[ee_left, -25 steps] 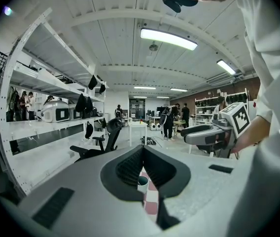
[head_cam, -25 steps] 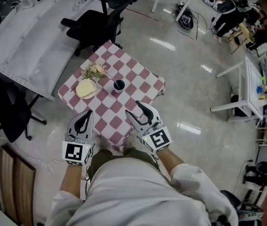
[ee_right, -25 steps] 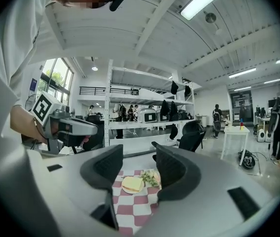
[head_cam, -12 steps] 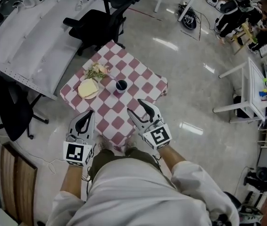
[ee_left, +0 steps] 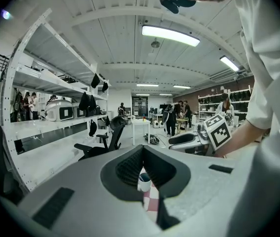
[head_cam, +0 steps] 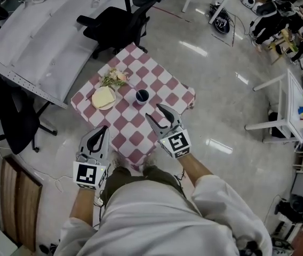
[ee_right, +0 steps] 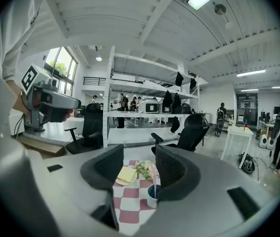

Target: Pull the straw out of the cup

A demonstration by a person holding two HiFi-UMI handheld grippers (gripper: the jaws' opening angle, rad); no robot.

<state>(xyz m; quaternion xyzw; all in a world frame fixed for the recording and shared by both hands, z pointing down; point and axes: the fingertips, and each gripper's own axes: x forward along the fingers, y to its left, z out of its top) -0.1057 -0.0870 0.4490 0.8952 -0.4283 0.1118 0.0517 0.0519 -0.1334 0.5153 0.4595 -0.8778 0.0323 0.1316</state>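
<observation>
A white cup (head_cam: 142, 96) with a dark inside stands on the small table with a red and white checked cloth (head_cam: 165, 87). In the right gripper view the cup (ee_right: 152, 196) holds an upright purple straw (ee_right: 155, 181). My right gripper (head_cam: 153, 111) hangs over the table's near edge, short of the cup; its jaws (ee_right: 139, 168) stand apart and are closing, with nothing between the pads. My left gripper (head_cam: 103, 129) stays off the table's near left corner, its tips (ee_left: 142, 149) together and holding nothing. Through its jaws the cup (ee_left: 144, 182) shows far off.
A plate with a yellow slice (head_cam: 103, 97) and a small bunch of flowers (head_cam: 115, 78) lie left of the cup. Black office chairs (head_cam: 117, 23) and a long grey bench (head_cam: 34, 41) stand beyond the table. White tables (head_cam: 282, 92) are at the right.
My right gripper has moved forward and down toward the cup, over the table's near edge. The left gripper has kept its place.
</observation>
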